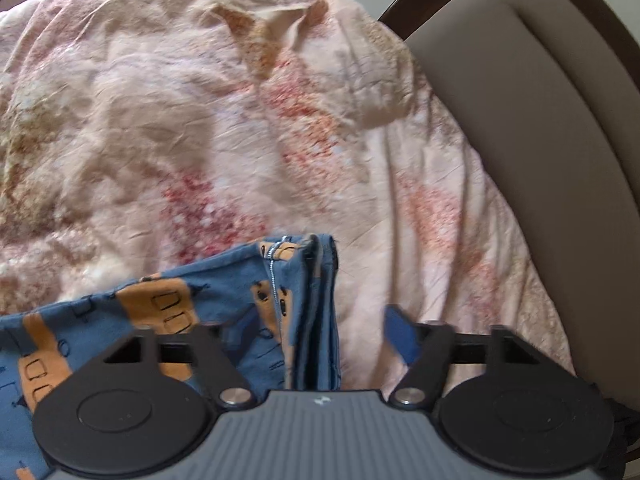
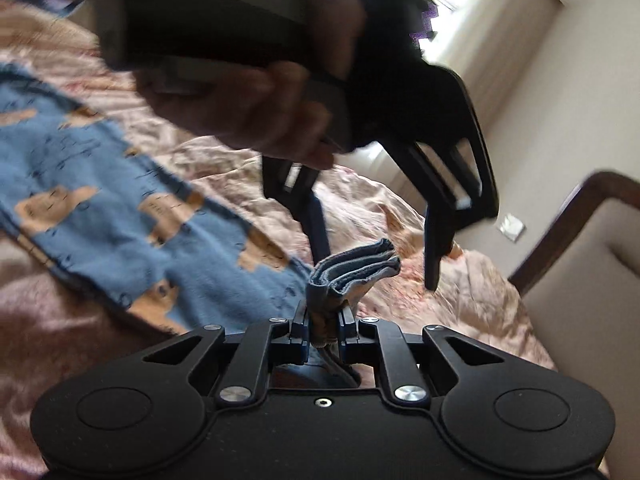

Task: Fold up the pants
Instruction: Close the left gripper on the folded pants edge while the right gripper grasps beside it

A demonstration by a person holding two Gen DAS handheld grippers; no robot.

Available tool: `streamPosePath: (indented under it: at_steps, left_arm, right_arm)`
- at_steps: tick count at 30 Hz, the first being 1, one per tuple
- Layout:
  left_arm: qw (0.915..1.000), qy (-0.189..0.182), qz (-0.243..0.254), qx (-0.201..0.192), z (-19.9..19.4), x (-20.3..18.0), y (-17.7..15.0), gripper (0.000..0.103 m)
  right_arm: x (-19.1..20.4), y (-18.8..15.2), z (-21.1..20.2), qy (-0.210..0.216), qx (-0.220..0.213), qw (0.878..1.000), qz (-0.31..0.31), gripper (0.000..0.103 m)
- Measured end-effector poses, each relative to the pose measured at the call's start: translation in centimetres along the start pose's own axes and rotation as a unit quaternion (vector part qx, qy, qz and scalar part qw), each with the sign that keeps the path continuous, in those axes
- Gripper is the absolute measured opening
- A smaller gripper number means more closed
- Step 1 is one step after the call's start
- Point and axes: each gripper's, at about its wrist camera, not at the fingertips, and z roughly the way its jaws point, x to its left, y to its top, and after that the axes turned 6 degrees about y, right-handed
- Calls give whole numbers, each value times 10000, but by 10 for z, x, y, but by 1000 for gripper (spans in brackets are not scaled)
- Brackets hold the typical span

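**Hem pinched in my right tool, left tool closing in beside it**

My right gripper (image 2: 326, 330) is nearly closed, its jaws clamped on a bunched, layered corner of the pants (image 2: 120, 208). The stacked edges of cloth (image 2: 356, 266) fan out just past the pads at 12 o'clock, so I have several layers at once. I judge that is the point: holding them together keeps the fold aligned when I carry it over. From this corner the rest of the blue, orange-printed garment trails away toward 10 o'clock, lying flat on the floral bedspread (image 2: 400, 216).

My left gripper (image 2: 372, 268) hangs over that same corner from 12 o'clock, gripped in my hand (image 2: 256, 108). Its two fingers (image 2: 434, 252) straddle the bunched cloth without touching it. In the left wrist view, the jaws stand partly open, one finger at 7 o'clock over the fabric and the other at 5 o'clock over bare bedspread (image 1: 200, 120), with the upright folded edge of the pants (image 1: 316, 300) between them. The pads are not pressing on it, so I hold nothing there yet.

The padded headboard (image 1: 540, 140) lies at 2 o'clock, well apart from the work. I judge the next step is taking a second hold beside the first, to stretch the edge taut.
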Motion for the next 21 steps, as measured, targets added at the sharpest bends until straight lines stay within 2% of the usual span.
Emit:
streamPosePath:
  at_steps: [2,4,6,8,10,15,18,21]
  left_arm:
    - [9999,121,-76,64,-1,6,-2,33]
    - [9996,82,-259,51,-4,16,-5,29]
    - [9990,15,-438,64,-6,27,-8,16]
    - [9984,-83,-551,34,-7,35,-11,13]
    - [9975,-247,-657,23,-8,41,-15,12]
    - [9934,-613,-969,-55,-22,62,-24,10]
    - [9904,-764,-1145,-107,-36,78,-28,10]
    - [9888,-922,-1158,-197,-52,91,-35,10]
  right_arm:
    - [1,-1,-2,55,20,10000,-38,14]
    - [0,-2,-1,71,38,10000,-34,14]
    - [0,-2,-1,92,31,10000,14,14]
    - [-4,-2,-1,190,22,9997,127,15]
    - [-7,-2,0,347,19,9990,279,22]
    - [-8,3,0,559,-52,9978,352,21]
    - [-3,10,-8,724,-229,9970,162,15]
    - [-2,20,-15,1032,-360,9940,99,14]
